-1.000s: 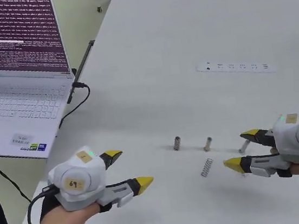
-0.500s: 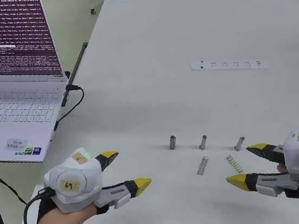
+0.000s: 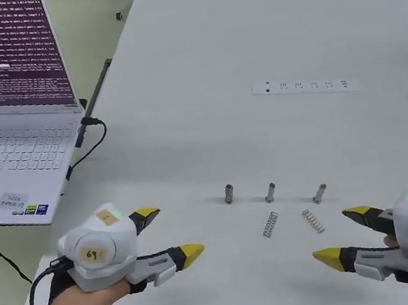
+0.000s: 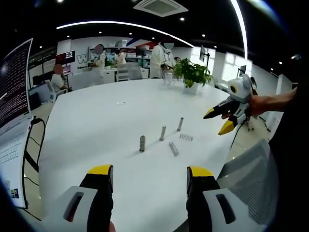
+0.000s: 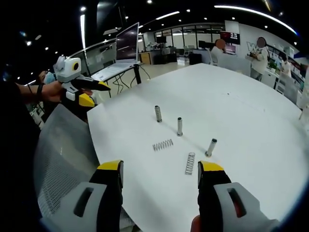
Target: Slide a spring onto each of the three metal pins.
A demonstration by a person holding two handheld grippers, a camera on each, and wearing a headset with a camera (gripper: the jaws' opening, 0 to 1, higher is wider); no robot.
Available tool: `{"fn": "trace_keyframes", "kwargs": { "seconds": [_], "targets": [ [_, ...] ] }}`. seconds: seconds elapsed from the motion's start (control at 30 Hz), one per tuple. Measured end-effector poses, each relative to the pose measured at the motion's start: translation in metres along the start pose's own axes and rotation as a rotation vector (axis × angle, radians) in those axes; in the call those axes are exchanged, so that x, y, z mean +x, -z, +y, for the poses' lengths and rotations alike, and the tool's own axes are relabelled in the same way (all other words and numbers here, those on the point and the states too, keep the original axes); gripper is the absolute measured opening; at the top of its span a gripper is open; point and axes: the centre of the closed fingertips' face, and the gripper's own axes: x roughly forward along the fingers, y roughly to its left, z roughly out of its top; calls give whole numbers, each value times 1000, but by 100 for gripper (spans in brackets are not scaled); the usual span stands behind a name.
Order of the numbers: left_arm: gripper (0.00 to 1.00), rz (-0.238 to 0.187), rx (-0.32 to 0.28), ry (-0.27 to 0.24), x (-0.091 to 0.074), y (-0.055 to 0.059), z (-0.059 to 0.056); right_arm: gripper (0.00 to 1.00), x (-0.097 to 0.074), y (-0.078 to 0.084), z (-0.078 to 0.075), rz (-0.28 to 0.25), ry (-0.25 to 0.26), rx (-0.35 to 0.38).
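Left tongs (image 3: 169,234) hung wide open and empty, low over the table (image 3: 184,110). Ahead, between both tongs, stood three pins (image 3: 270,193); the leftmost pin (image 3: 228,193) looked already loaded. Two loose springs (image 3: 270,224) lay nearer the right tongs (image 3: 342,236), which gaped empty, likely readied to grab one.

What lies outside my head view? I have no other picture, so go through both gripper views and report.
Observer: A green potted plant stands by the far edge of the white table.
Operator: Now check the near edge.
Observer: A grey mesh chair back sits close against that edge, seen in both gripper views.
Operator: Look past the table.
Observer: A person in a white coat stands behind the table, with other people at desks further back.
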Motion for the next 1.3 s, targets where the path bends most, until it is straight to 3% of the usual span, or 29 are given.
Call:
{"fn": "trace_keyframes", "kwargs": {
  "seconds": [0.7,1.3],
  "targets": [
    [54,46,51,133,48,-1,-42,61,-11,3,1,-4,17,17],
    [52,65,65,156,73,1,-50,61,-18,6,2,-8,33,30]
  ]
}}
